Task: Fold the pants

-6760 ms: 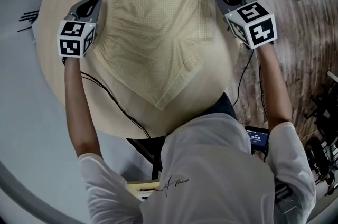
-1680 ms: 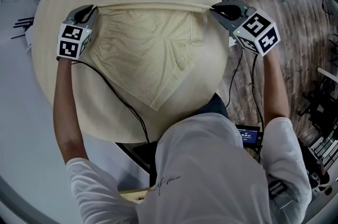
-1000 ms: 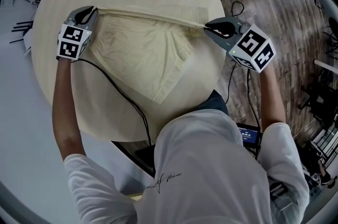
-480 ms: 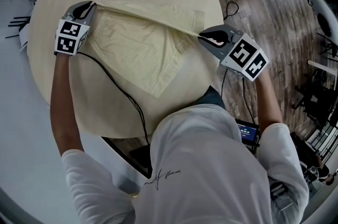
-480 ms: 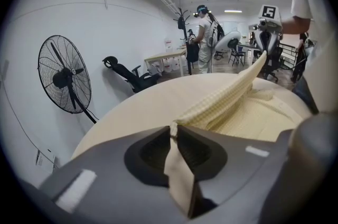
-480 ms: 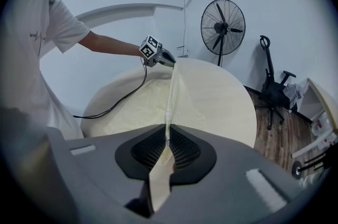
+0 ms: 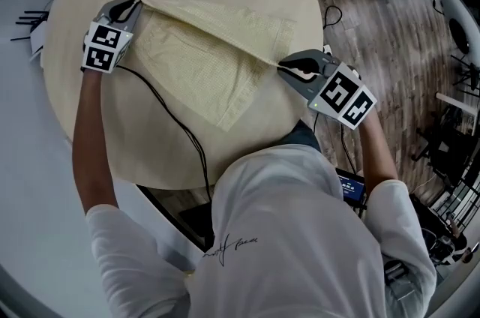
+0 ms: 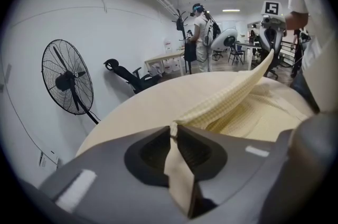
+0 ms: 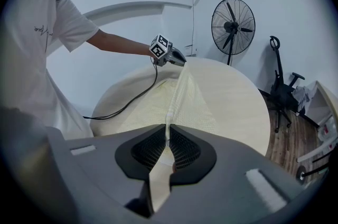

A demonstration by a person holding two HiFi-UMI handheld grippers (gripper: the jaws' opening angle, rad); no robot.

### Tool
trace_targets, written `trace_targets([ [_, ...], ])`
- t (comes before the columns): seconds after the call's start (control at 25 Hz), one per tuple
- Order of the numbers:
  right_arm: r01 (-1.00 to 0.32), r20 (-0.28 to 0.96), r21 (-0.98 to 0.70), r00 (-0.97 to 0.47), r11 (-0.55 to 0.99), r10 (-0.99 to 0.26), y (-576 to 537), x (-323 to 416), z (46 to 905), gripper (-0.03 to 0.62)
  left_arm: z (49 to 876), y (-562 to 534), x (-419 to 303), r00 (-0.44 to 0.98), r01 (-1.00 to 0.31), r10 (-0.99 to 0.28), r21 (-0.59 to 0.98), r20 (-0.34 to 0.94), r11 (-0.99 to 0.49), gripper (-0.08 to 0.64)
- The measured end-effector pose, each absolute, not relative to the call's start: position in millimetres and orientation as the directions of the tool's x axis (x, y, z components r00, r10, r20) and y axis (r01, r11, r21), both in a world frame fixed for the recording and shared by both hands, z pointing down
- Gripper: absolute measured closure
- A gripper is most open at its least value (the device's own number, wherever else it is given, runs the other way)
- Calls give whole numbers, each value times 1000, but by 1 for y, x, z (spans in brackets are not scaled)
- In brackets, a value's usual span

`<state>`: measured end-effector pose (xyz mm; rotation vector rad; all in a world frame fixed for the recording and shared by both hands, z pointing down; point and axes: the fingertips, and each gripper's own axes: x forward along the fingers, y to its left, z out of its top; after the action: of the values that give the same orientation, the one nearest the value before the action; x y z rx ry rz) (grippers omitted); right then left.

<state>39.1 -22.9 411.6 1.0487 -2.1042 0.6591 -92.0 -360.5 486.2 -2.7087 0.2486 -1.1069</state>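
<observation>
left gripper [image 7: 133,3] and right gripper [image 7: 283,67] both pinch one pants [image 7: 196,60]; only gripper views show one fan [image 8: 67,80].

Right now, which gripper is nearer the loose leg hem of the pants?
Right. The right gripper holds the pants by the top edge, just up-right of the hem in the head view; the left gripper holds the opposite corner, far across the fabric.

Left gripper [image 7: 133,3], right gripper [image 7: 283,68] clamped tight, angled down, well apart.
</observation>
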Motion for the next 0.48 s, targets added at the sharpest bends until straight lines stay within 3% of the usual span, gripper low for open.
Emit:
trace_targets([
  [0.48, -707, 756, -217, -558, 673, -342, 4, -29, 423, 568, 487, -340, -121, 659, -89, -237, -239, 714, -967, 463],
])
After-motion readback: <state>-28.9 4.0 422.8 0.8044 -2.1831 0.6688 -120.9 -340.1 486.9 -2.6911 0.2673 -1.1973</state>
